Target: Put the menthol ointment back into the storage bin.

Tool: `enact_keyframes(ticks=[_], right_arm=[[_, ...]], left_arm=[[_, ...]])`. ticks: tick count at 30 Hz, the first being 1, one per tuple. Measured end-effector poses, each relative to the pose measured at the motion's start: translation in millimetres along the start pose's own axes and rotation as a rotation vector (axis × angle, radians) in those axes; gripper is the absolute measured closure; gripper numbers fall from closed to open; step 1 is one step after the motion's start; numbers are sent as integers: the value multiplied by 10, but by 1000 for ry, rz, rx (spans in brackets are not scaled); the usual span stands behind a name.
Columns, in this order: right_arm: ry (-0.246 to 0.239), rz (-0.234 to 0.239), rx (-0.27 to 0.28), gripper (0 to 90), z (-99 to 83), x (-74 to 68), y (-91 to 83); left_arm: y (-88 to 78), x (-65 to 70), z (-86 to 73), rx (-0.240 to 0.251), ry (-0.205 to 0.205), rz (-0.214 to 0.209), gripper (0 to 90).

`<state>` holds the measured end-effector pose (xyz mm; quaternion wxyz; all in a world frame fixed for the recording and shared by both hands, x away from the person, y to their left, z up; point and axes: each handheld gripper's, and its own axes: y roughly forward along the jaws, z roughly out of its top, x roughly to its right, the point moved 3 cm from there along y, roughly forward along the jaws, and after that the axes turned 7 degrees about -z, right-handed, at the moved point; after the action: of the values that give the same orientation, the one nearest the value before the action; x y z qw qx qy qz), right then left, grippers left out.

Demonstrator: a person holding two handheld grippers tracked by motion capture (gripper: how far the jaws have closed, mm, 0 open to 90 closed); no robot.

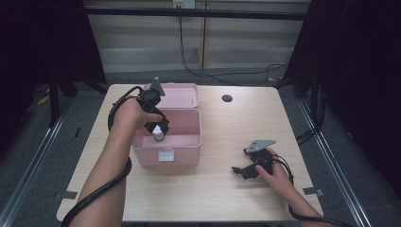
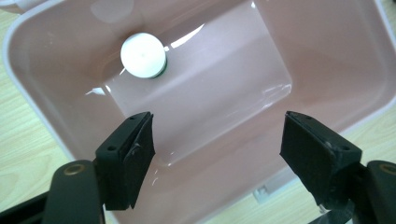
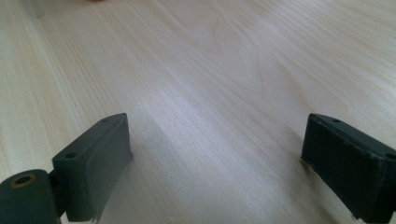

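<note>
A: Start at the left gripper [image 2: 217, 135]. What are its black, flat-faced pads doing?

B: They stand wide apart with nothing between them, hanging over the open pink plastic box [image 2: 327, 60]. The small round bottle with the white cap [image 2: 143, 55] stands upright on the box floor near one corner, apart from the pads, so I judge it has been let go there.

A: And the box itself?

B: Glossy, smooth, rounded corners, with its lid [image 1: 177, 96] swung back flat on the far side (which leaves the top free for reaching in).

A: The right gripper [image 3: 215, 163]?

B: Jaws also wide, holding nothing, low over the pale wood-grain table [image 3: 210, 70], well apart from the box. It seems parked there, out of the way.
</note>
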<state>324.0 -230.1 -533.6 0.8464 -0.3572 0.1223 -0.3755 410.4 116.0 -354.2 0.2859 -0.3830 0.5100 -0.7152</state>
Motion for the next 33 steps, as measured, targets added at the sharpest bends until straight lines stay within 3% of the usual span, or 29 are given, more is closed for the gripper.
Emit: enact_keyframes(ticks=[11,20,33], right_arm=[[0,0,0,76,0,0,0],[0,2,0,76,0,-1,1],[0,1,0,76,0,0,1]], left_arm=[[-113,-15,-151,12,14,-9,253],[-217,-121,-322,12,-14,-8,255],[-369,-330,-572,52,-44,1,256]])
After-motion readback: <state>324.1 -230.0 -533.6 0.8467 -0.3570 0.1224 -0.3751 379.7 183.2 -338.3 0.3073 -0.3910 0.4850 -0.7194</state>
